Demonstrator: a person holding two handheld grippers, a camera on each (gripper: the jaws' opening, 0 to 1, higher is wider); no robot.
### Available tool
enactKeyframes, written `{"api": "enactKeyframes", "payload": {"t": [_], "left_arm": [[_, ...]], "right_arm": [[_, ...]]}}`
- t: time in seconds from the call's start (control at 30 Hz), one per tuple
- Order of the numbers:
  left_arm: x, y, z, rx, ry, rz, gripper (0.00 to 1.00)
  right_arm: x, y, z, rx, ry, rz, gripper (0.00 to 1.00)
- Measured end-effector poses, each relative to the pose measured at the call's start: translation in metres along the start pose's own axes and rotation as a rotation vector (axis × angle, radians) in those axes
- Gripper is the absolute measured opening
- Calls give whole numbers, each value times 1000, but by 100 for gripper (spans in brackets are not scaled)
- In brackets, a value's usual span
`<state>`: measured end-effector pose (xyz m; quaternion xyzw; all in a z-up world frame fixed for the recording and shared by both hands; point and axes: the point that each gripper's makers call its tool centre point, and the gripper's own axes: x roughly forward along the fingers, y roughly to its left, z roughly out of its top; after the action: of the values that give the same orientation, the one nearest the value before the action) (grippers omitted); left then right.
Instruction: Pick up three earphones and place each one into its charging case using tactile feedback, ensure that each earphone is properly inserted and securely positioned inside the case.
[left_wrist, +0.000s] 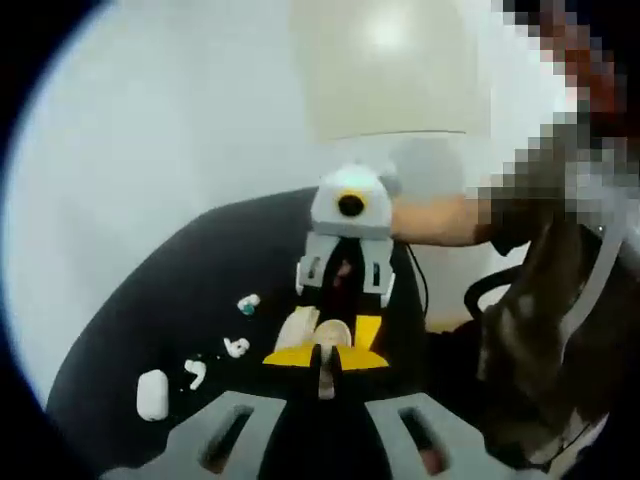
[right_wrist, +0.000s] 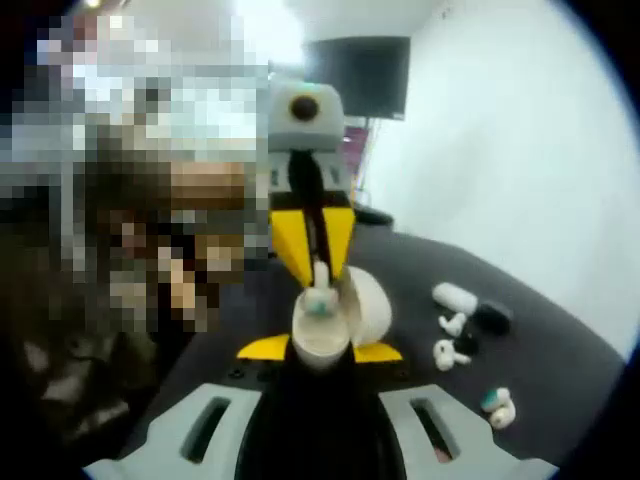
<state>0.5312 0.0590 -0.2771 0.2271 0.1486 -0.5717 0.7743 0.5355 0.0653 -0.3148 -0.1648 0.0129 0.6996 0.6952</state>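
Note:
My right gripper (right_wrist: 322, 350) is shut on an open white charging case (right_wrist: 325, 338), whose lid (right_wrist: 372, 305) is tipped back to the right. From above, my left gripper (right_wrist: 318, 275) comes down with its yellow fingers shut on a white earphone (right_wrist: 320, 297) with a teal tip, right at the case's mouth. In the left gripper view the same case (left_wrist: 302, 325) sits between the right gripper's (left_wrist: 335, 335) yellow fingers. The earphone's thin stem (left_wrist: 326, 378) shows between my left gripper's (left_wrist: 327, 358) own tips.
On the black table (left_wrist: 150, 300) lie loose earphones (left_wrist: 248, 303) (left_wrist: 237, 347) (left_wrist: 196, 372) and a closed white case (left_wrist: 152, 393). The right gripper view shows a white case (right_wrist: 455, 296), a black case (right_wrist: 492, 318) and more earphones (right_wrist: 447, 352) (right_wrist: 498, 405). A person's arm (left_wrist: 440, 220) reaches in.

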Motion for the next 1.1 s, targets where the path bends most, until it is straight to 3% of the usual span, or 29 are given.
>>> {"api": "enactKeyframes", "payload": {"t": [0.33,0.53,0.63,0.8,0.93,1.1], "left_arm": [[2,-2,-11,22,47,9,6],[-18,3,2,-46,-60,15,14],[-30,15,-8,-98,-78,43,18],[-23,16,-32,-252,-145,-28,34],[-9,19,-43,-276,-124,-43,32],[7,12,-37,-270,-133,-110,29]], "right_arm": [[0,0,0,-2,-1,1,22],[0,0,0,-1,0,-1,22],[0,0,0,-1,-1,0,22],[0,-1,0,-2,0,-1,22],[-1,-1,0,2,0,1,22],[-1,-1,0,4,-1,2,22]]}}
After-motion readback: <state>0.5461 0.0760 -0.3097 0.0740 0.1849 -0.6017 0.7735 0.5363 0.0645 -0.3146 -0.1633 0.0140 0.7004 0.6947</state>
